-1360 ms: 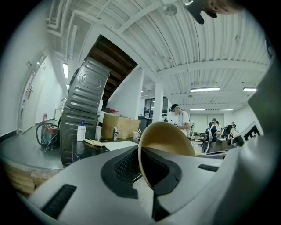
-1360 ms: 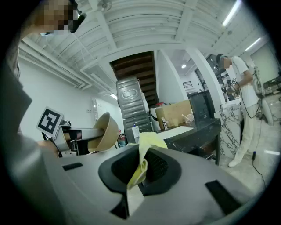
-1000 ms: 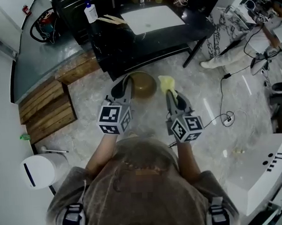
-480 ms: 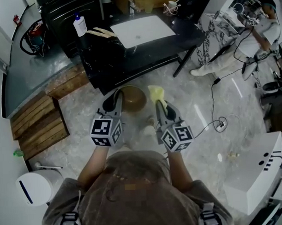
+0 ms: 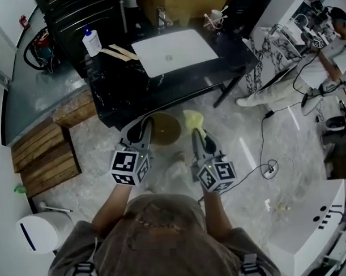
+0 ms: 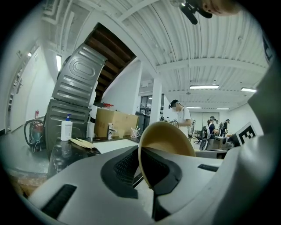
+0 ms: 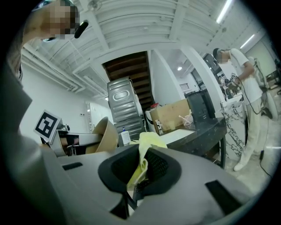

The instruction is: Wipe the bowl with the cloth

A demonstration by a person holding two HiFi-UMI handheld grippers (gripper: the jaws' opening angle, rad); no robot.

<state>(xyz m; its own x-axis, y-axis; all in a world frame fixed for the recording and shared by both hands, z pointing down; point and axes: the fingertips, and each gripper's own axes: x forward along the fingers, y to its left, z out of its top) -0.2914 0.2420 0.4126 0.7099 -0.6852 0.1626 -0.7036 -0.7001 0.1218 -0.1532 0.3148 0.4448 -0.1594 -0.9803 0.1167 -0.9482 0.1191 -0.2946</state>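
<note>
Left gripper [image 5: 143, 127]: jaws clamped on the rim of the brown bowl [image 5: 163, 128] — held on the left.
Right gripper [image 5: 195, 131]: jaws pinching the yellow cloth [image 5: 193, 119] — just right of the bowl.

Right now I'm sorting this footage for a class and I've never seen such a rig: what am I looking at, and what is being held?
There is no robot: a person holds a two-jaw gripper in each hand. The view from above comes from a camera on their head, looking down. The other two come from cameras riding on each gripper, looking along its jaws. The left gripper is shut on the rim of a brown bowl, held tilted in the air above the floor. The right gripper pinches a yellow cloth close beside the bowl. Ahead stands a black counter with a pump bottle on it.
</note>
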